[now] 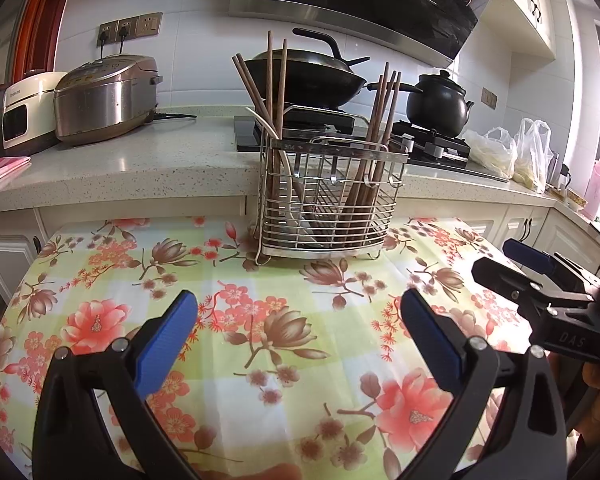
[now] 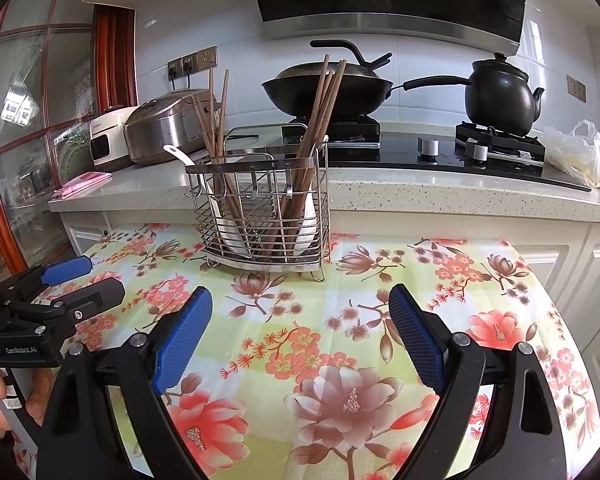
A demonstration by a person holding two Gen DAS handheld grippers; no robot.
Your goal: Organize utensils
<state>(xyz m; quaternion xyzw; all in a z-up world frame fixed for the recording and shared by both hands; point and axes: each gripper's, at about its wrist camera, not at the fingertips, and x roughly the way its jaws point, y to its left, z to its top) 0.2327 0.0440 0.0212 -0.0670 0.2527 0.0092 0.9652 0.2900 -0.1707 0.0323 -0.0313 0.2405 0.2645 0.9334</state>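
A steel wire utensil rack [image 1: 328, 196] stands at the far edge of the floral table [image 1: 260, 320]; it also shows in the right wrist view [image 2: 260, 216]. Brown wooden chopsticks [image 1: 380, 128] lean in its right part, more chopsticks [image 1: 266, 92] and a white spoon [image 1: 268, 126] in its left part. The chopsticks [image 2: 320, 120] and the spoon [image 2: 180, 156] show in the right wrist view too. My left gripper [image 1: 298, 336] is open and empty over the table, well short of the rack. My right gripper [image 2: 300, 328] is open and empty beside it, and appears in the left wrist view [image 1: 500, 264].
Behind the table runs a stone counter [image 1: 140, 168] with a rice cooker [image 1: 104, 96], a hob with a black wok [image 1: 308, 76] and a black clay pot [image 1: 438, 104], and plastic bags [image 1: 512, 152]. A pink cloth [image 1: 0, 170] lies at the counter's left end.
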